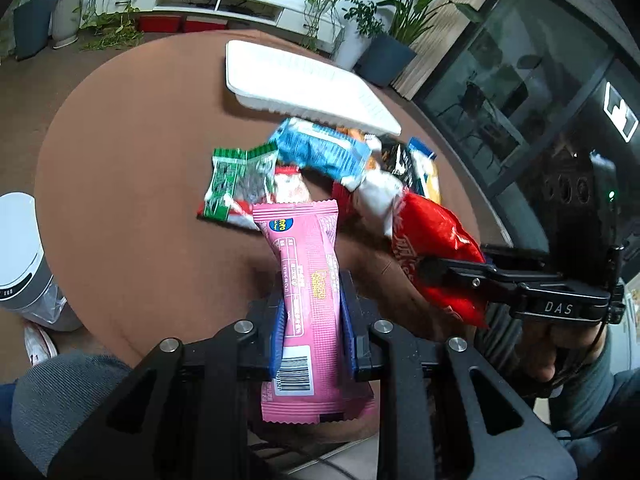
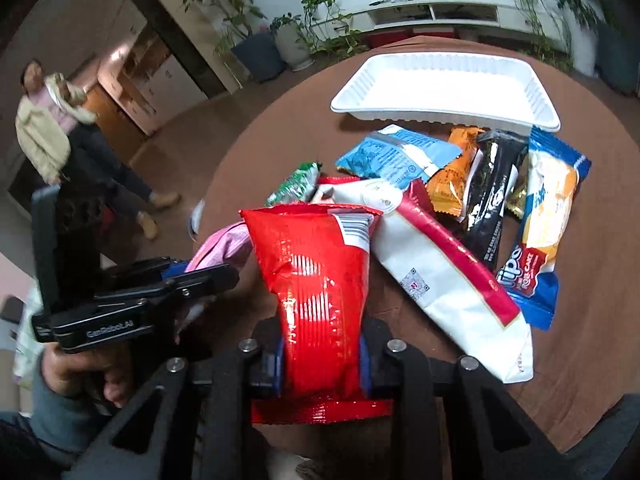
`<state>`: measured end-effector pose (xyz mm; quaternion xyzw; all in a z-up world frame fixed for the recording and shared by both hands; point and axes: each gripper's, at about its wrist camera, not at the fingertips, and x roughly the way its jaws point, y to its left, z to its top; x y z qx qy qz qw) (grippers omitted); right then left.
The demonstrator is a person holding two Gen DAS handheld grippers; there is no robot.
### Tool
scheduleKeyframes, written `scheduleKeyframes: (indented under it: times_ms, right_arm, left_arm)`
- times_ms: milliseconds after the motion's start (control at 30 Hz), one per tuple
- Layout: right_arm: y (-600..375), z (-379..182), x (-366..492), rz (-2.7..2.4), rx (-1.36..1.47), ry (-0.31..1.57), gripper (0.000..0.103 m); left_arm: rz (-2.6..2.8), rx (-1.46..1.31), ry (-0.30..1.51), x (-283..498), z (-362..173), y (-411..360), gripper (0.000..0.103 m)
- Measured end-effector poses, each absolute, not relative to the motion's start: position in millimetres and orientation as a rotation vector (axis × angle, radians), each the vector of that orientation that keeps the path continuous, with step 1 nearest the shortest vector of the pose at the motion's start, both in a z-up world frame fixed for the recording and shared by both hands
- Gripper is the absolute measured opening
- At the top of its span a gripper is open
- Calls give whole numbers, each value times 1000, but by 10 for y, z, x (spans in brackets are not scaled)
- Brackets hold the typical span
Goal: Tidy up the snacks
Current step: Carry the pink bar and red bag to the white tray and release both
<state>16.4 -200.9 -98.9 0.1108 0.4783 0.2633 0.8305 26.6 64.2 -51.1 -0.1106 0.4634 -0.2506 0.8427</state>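
My left gripper [image 1: 312, 312] is shut on a pink snack packet [image 1: 306, 280] that stands up between its blue pads, above the round brown table [image 1: 132, 168]. My right gripper [image 2: 322, 354] is shut on a red snack bag [image 2: 318, 276], its pads pressing the bag's lower part. The red bag [image 1: 436, 240] and the right gripper [image 1: 448, 270] show from the side in the left wrist view. A pile of snacks lies on the table: a light blue packet [image 2: 394, 156], a green one [image 2: 296, 184], a white and red bag [image 2: 440, 280], an orange one [image 2: 456, 176], a black one [image 2: 494, 196] and a blue roll cake pack [image 2: 548, 220].
A white ribbed tray [image 2: 444, 88] sits empty at the table's far side, just behind the pile. A person [image 2: 52, 128] stands on the floor far left. A white bin [image 1: 24, 256] stands left of the table. Potted plants [image 1: 384, 40] and a low white shelf line the wall.
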Motion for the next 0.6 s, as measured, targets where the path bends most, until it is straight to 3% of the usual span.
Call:
scheduleKeyframes:
  times_ms: [333,600]
  right_arm:
    - [-2626,-572,330,591,482,889,29]
    - [-3575,-366,1023,326,507,811,29]
  left_arm:
    - [-507,-211,894,704,-78,774,21]
    - [-484,-113,849,1705,394,662,21]
